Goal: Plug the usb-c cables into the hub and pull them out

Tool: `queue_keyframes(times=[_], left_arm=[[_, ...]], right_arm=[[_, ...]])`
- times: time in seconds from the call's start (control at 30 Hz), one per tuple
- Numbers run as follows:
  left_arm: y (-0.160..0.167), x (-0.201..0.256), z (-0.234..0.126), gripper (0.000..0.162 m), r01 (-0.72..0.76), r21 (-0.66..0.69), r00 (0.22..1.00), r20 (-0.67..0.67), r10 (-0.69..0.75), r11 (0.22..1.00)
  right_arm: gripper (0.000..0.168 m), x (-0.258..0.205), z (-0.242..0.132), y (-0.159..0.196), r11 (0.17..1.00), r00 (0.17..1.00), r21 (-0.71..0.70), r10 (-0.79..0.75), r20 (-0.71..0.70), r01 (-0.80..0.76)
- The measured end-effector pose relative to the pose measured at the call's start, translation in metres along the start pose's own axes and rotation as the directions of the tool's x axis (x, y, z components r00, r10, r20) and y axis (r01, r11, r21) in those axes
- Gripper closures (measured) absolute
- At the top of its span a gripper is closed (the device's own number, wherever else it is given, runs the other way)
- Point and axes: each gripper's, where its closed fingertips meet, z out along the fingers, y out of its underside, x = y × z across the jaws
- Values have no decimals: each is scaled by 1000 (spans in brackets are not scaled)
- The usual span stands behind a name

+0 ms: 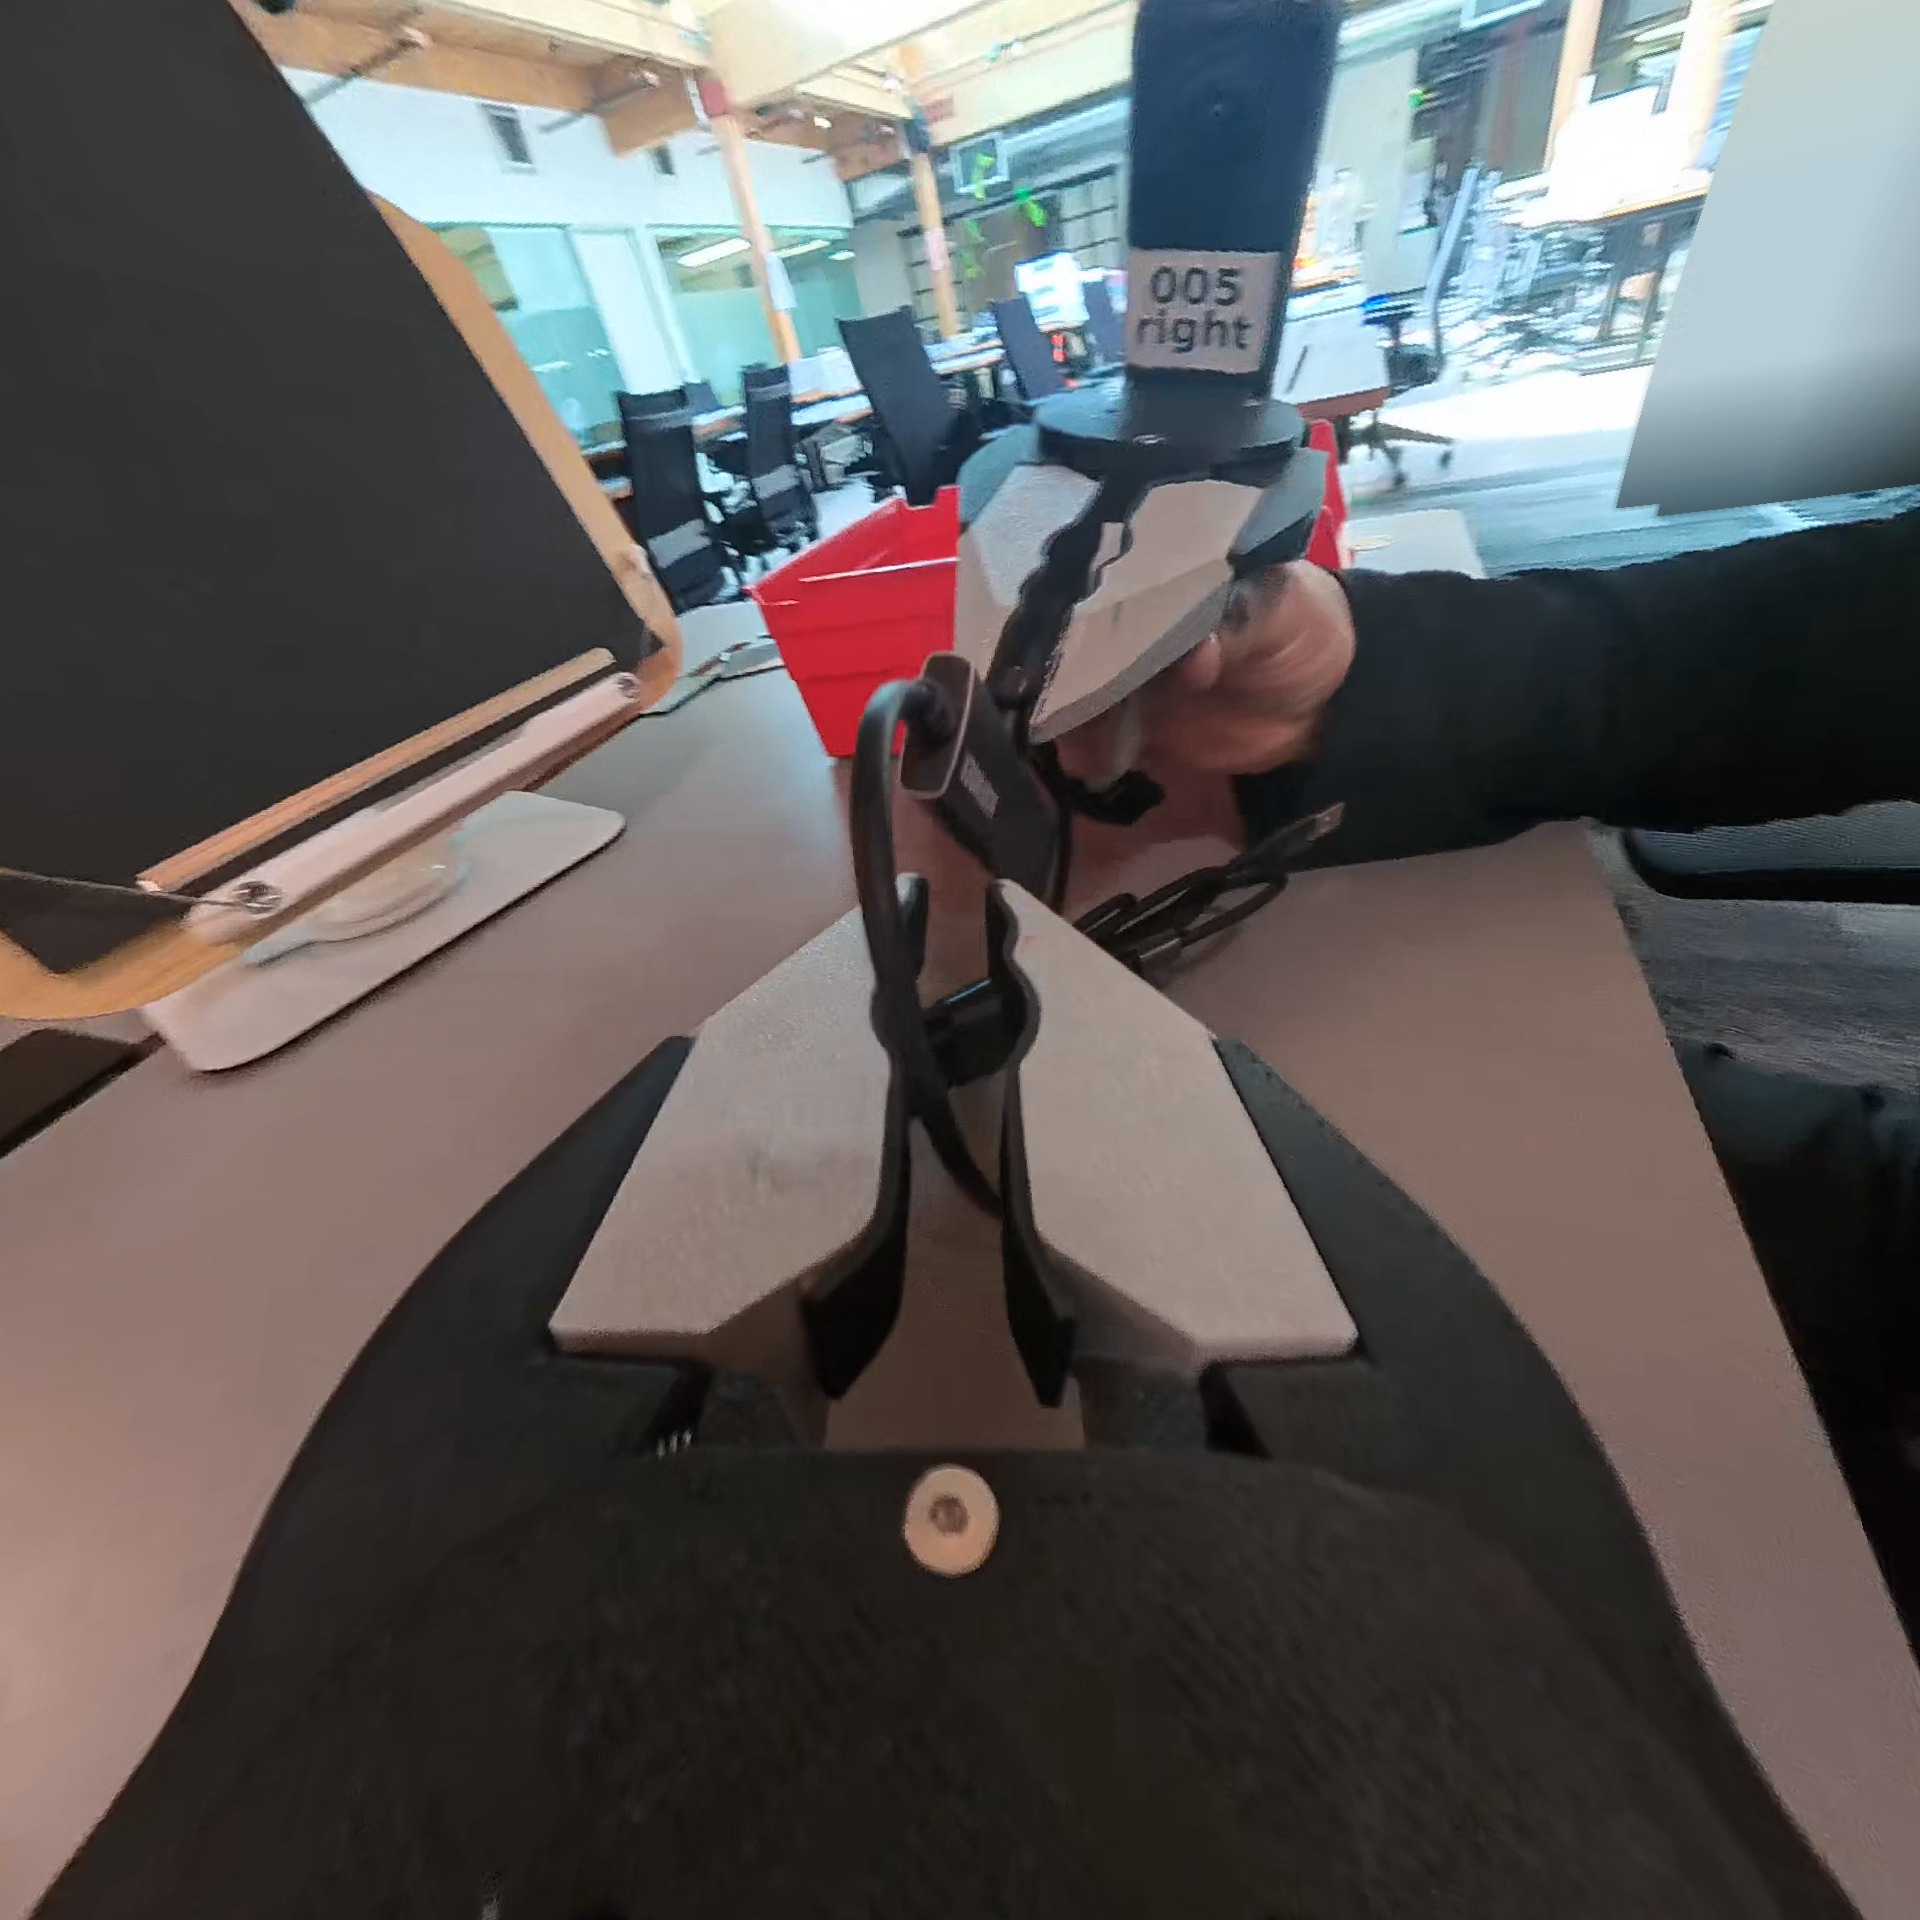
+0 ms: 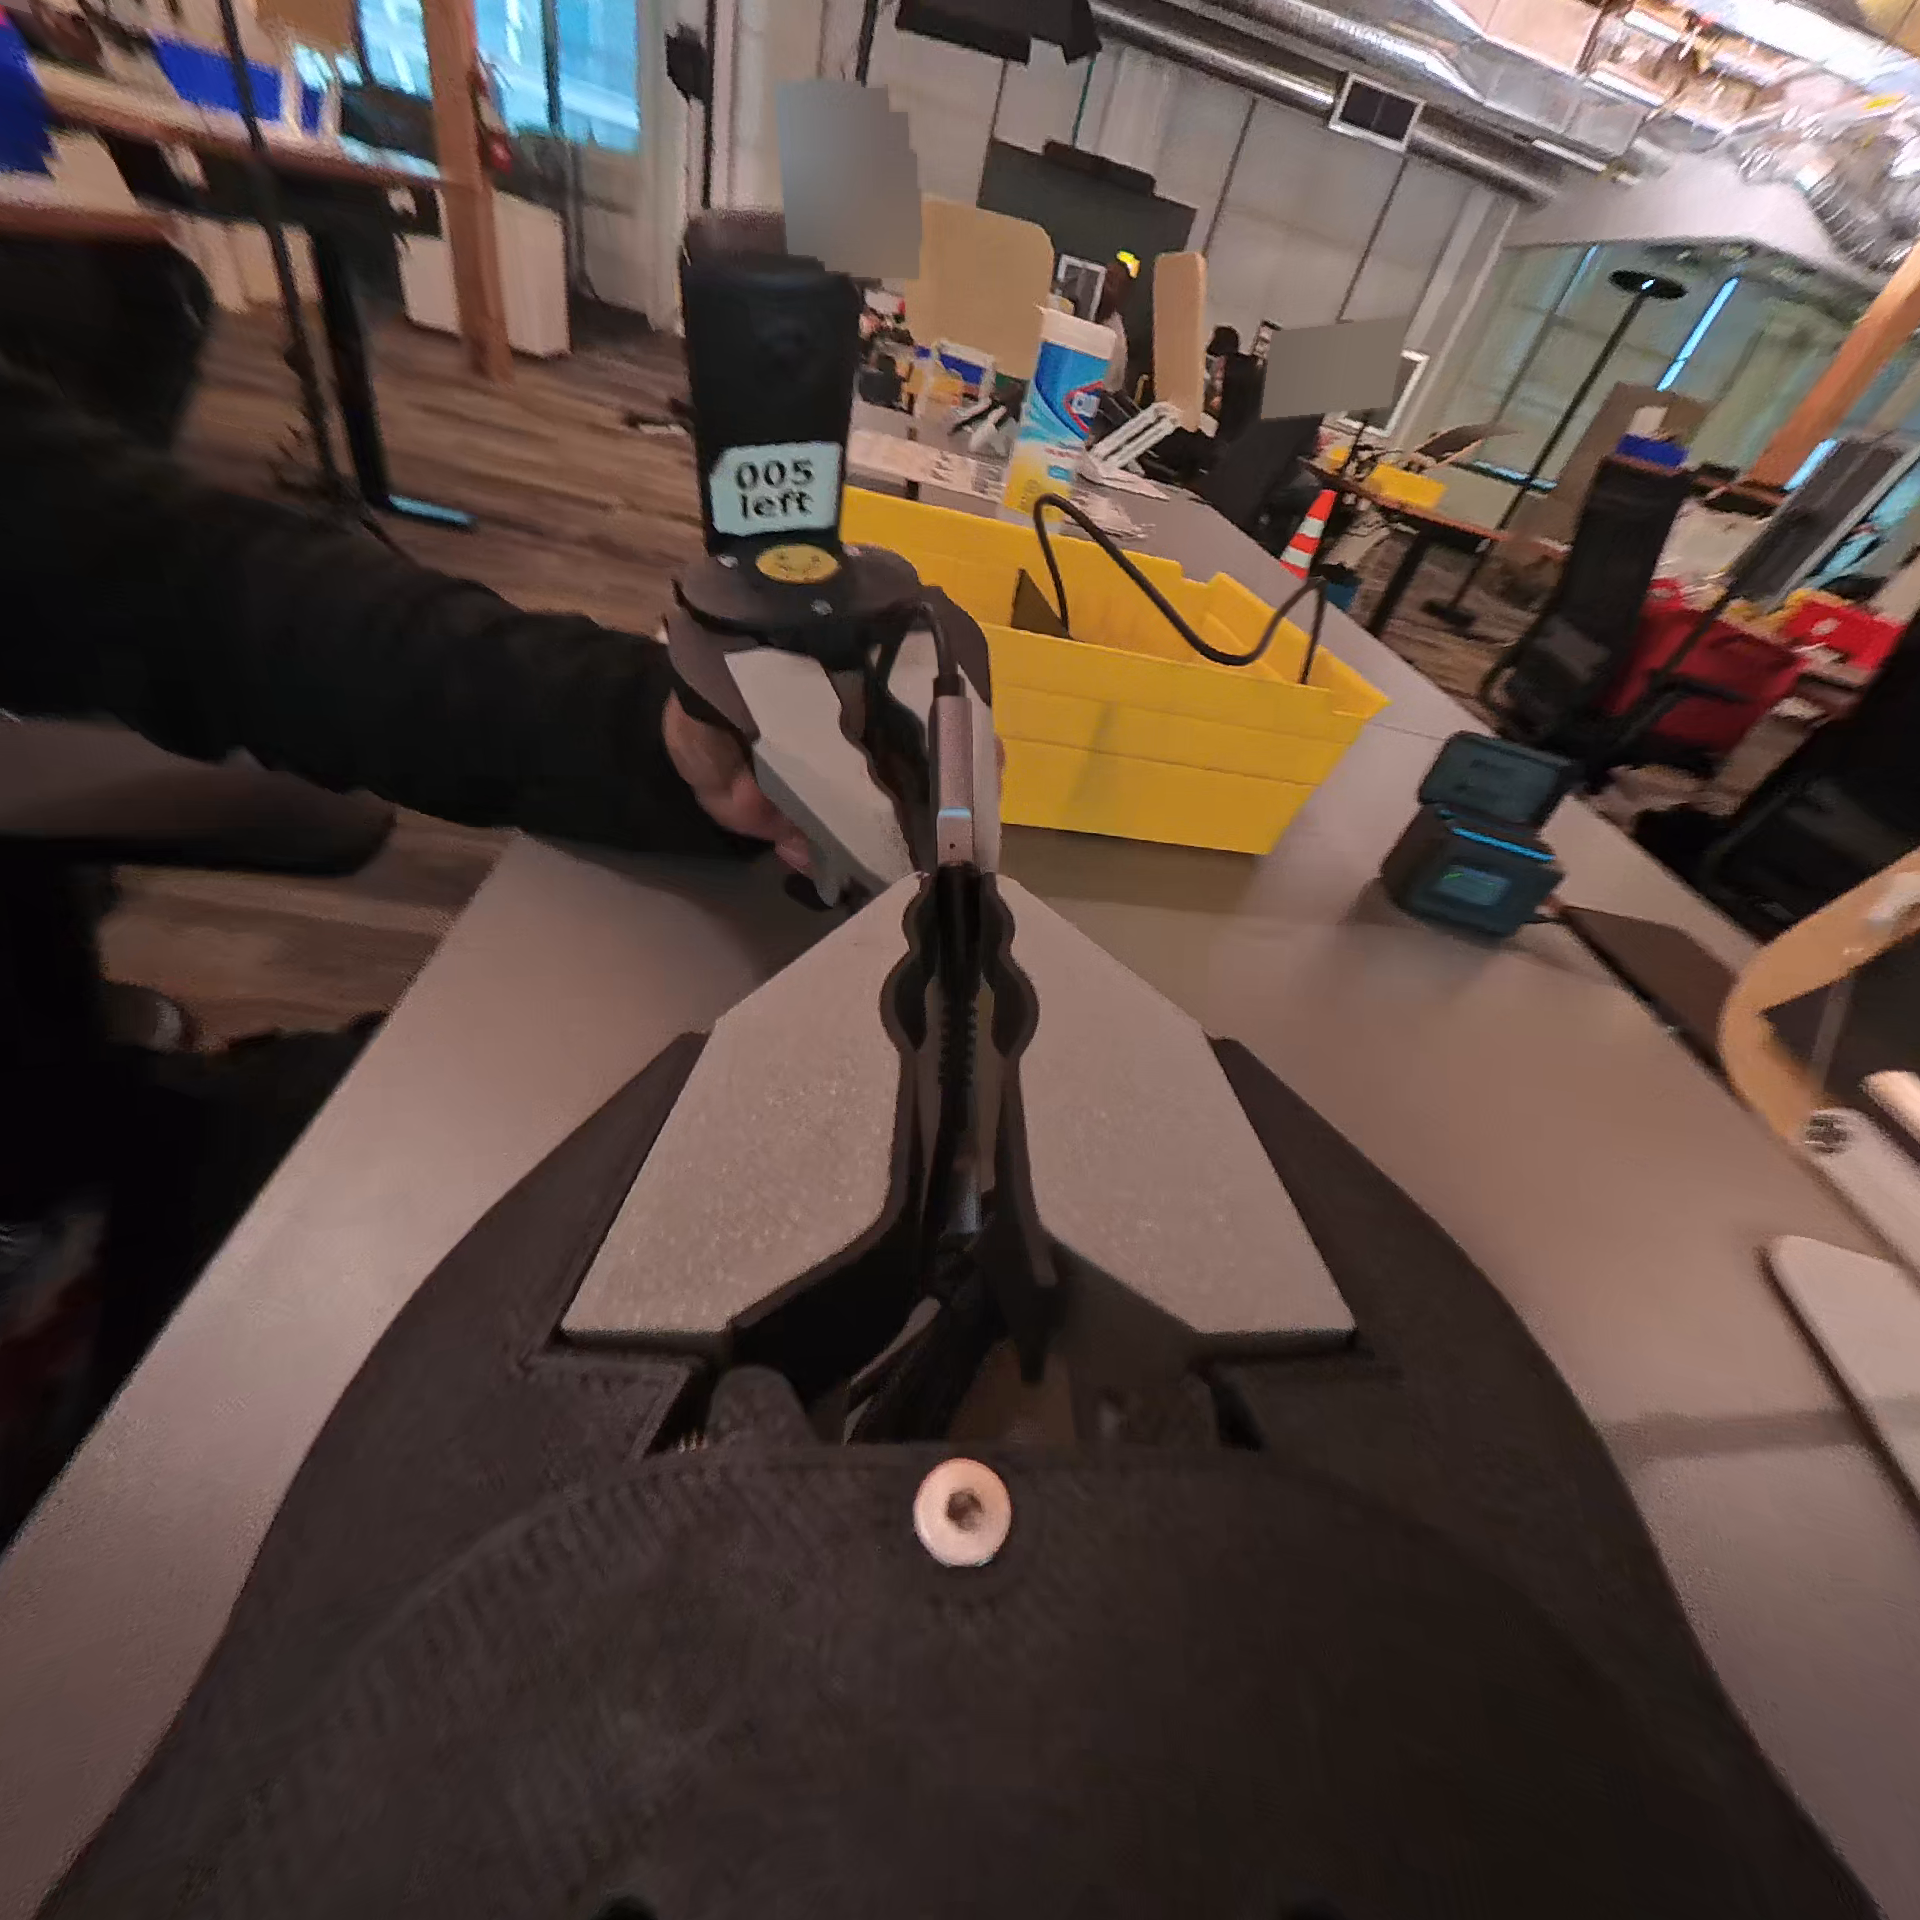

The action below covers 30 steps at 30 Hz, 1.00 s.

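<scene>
Centre of the left wrist view: we have our left gripper [image 1: 956, 935] pinched narrow on a black cable [image 1: 881, 821] that loops up into the end of the hub [image 1: 971, 769]. Just above it, our right gripper [image 1: 1023, 717] holds the hub's far side, clamped on the cable there. In the right wrist view the hub [image 2: 961, 779] sits mid-frame, off the grey table [image 2: 1299, 997], yellow bin [image 2: 1164, 727] behind.

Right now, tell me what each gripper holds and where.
Left gripper pinches the hub's black lead; right gripper clamps the hub by its near end.
</scene>
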Motion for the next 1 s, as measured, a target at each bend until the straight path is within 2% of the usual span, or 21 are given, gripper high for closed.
queue_keyframes(times=[0.07, 0.17, 0.3, 0.4, 0.47, 0.57, 0.7, 0.8, 0.87, 1.0], left_arm=[[-1, 4, -4, 146, -29, -13, 999, 19, 29, 999], [11, 11, 0, 136, -26, -148, 1000, 6, 27, 989], [33, 14, 1, 133, 183, -351, 983, 67, -171, 918], [45, 17, -9, 126, 365, -408, 931, 174, -321, 837], [46, 13, -20, 121, 409, -407, 910, 245, -334, 816], [31, 21, -35, 122, 407, -372, 906, 280, -317, 834], [0, 42, -21, 123, 454, -224, 885, 224, -408, 863], [-2, 24, -1, 122, 532, -78, 820, 294, -491, 843], [-9, 15, 8, 120, 571, 55, 778, 283, -561, 819], [-19, -5, 12, 121, 538, 254, 745, 304, -594, 804]], right_arm=[[164, -2, -5, 0, 994, 994, -29, -107, -24, 106], [163, -6, -3, 2, 966, 968, -103, -246, -57, 239], [164, -3, -2, 1, 924, 921, -165, -368, -131, 346], [164, 5, -5, 2, 891, 876, -224, -438, -201, 394], [164, 13, -7, 3, 887, 863, -255, -444, -240, 386], [164, 21, -11, 6, 894, 861, -277, -427, -278, 353], [164, 17, -8, 3, 888, 856, -266, -442, -266, 376], [164, 9, -4, 1, 871, 844, -265, -476, -247, 414], [164, 5, -2, 1, 867, 842, -265, -482, -240, 421], [164, 3, 1, 4, 877, 854, -269, -461, -240, 397]])
